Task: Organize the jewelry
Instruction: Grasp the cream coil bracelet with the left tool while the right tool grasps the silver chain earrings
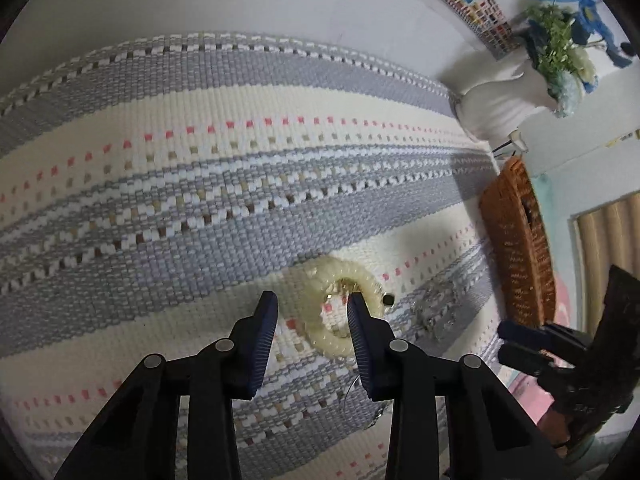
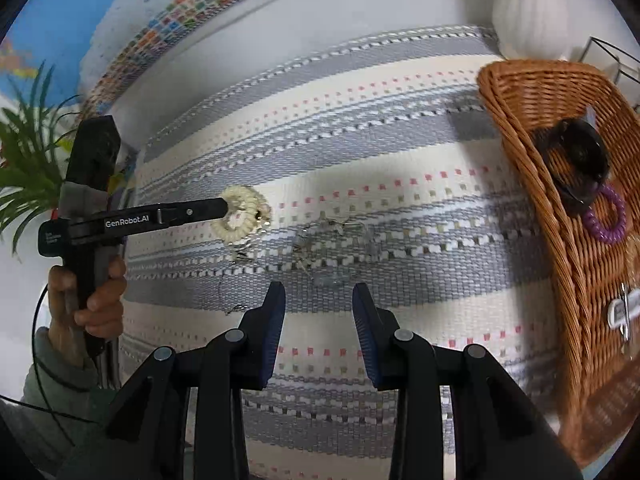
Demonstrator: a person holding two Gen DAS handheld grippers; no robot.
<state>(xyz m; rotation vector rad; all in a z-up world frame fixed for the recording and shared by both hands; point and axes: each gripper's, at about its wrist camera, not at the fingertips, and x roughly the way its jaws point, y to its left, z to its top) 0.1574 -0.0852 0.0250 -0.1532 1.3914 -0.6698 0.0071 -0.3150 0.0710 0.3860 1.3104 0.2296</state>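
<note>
A cream spiral hair tie point(image 1: 343, 309) lies on the striped woven mat point(image 1: 200, 184). My left gripper point(image 1: 313, 303) is open, its right finger over the tie's ring; the tie point(image 2: 243, 220) and the left gripper's tip point(image 2: 224, 205) touch in the right wrist view. A clear, glittery jewelry piece point(image 1: 438, 307) lies to the tie's right and shows in the right wrist view point(image 2: 332, 248). Thin wire earrings point(image 2: 240, 258) lie near. My right gripper point(image 2: 319, 294) is open and empty above the mat. A wicker basket point(image 2: 560, 216) holds a purple spiral tie point(image 2: 606, 216), a black item point(image 2: 576, 160) and a silver clip point(image 2: 624, 312).
A white ribbed vase point(image 1: 500, 96) with flowers stands at the mat's far edge beside the basket point(image 1: 520, 248). A green plant point(image 2: 24, 160) is at the left. A map wall lies behind. The right gripper's body point(image 1: 560, 344) shows at the right edge.
</note>
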